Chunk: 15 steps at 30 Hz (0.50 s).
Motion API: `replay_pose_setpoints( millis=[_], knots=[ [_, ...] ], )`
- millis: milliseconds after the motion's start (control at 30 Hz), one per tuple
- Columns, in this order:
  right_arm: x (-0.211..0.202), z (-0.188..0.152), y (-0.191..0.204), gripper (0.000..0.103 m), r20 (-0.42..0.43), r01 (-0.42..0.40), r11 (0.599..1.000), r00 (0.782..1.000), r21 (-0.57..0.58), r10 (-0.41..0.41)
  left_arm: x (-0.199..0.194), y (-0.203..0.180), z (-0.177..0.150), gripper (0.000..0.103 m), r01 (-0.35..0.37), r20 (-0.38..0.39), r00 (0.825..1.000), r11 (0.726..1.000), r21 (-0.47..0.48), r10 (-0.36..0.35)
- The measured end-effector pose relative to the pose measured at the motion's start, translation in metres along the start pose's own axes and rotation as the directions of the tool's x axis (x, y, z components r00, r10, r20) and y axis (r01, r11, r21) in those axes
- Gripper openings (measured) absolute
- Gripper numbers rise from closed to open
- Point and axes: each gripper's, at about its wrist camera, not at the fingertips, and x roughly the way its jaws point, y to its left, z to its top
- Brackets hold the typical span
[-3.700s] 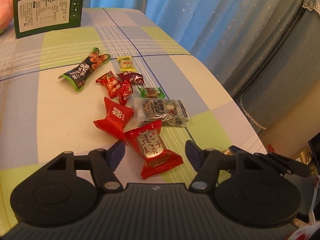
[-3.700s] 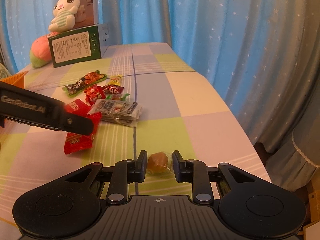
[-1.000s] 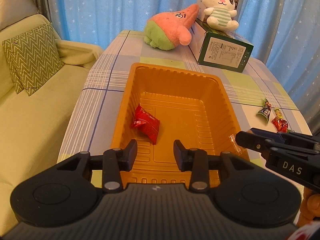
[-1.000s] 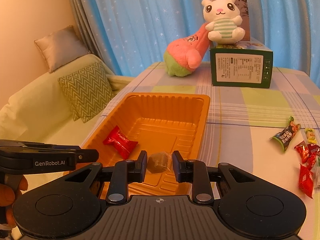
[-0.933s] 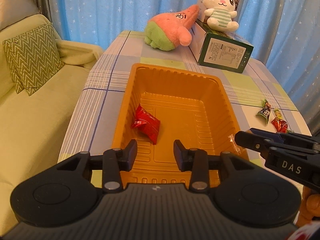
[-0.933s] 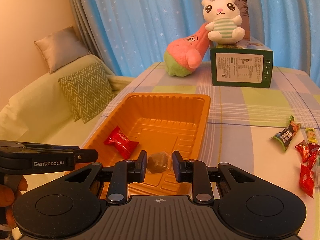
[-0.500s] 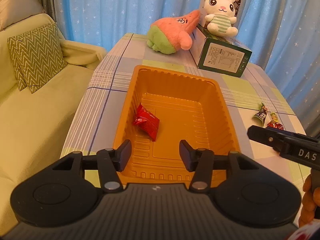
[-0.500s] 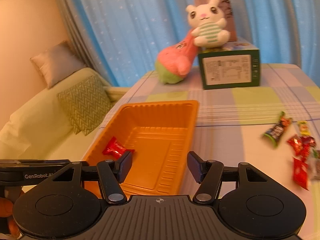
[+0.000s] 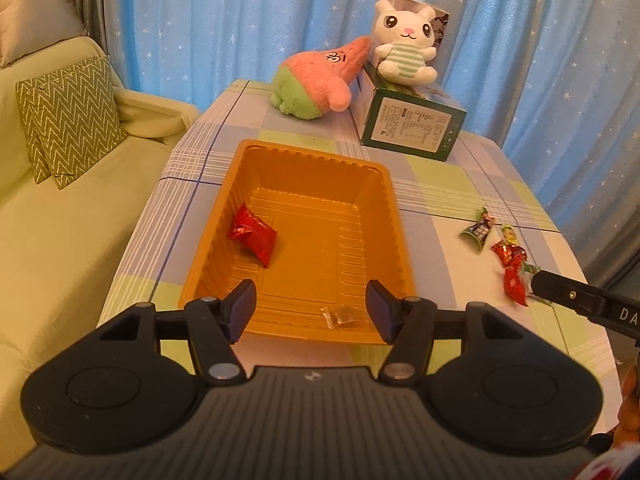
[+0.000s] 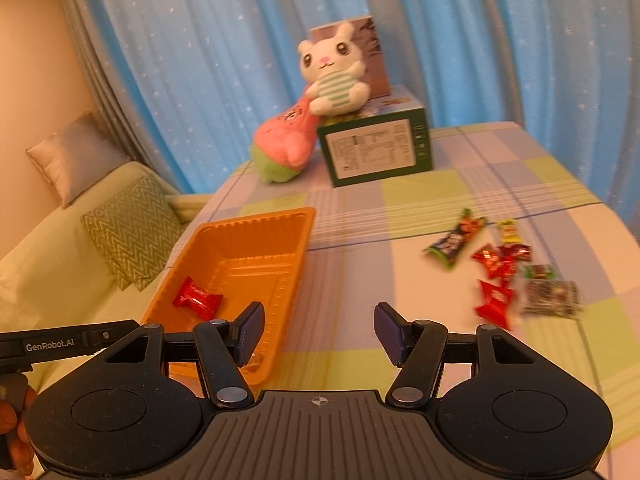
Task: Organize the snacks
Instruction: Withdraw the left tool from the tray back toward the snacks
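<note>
An orange tray (image 9: pixel 390 200) (image 10: pixel 304 236) sits on the checked tablecloth. A red candy (image 9: pixel 253 235) (image 10: pixel 197 297) lies in its left part. A small brown candy in clear wrap (image 9: pixel 345 315) lies at its near edge. My left gripper (image 9: pixel 311 307) is open and empty over the tray's near rim. My right gripper (image 10: pixel 319 331) is open and empty above the table, just right of the tray. Several loose snacks (image 10: pixel 496 264) (image 9: pixel 508 256) lie on the table to the right of the tray.
A green box (image 9: pixel 412 130) (image 10: pixel 378 152) with a white bunny plush (image 9: pixel 404 46) and a pink plush (image 9: pixel 320 80) stands at the back. A sofa with a zigzag cushion (image 9: pixel 68 120) is to the left. Blue curtains hang behind.
My right gripper opened and let the brown candy drop into the tray, then swung right toward the loose snacks. My left gripper opened wider and drew back a little.
</note>
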Motion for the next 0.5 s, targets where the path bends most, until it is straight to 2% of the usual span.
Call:
replay_pose_setpoints(
  millis=[500],
  knots=[
    [-0.078,-0.006,-0.044,0.061,0.073,0.121,0.992,0.990,0.025,-0.122,-0.035,-0.053,-0.014,0.067,0.051,0.024,0.998,0.998,0.021,-0.052]
  ],
)
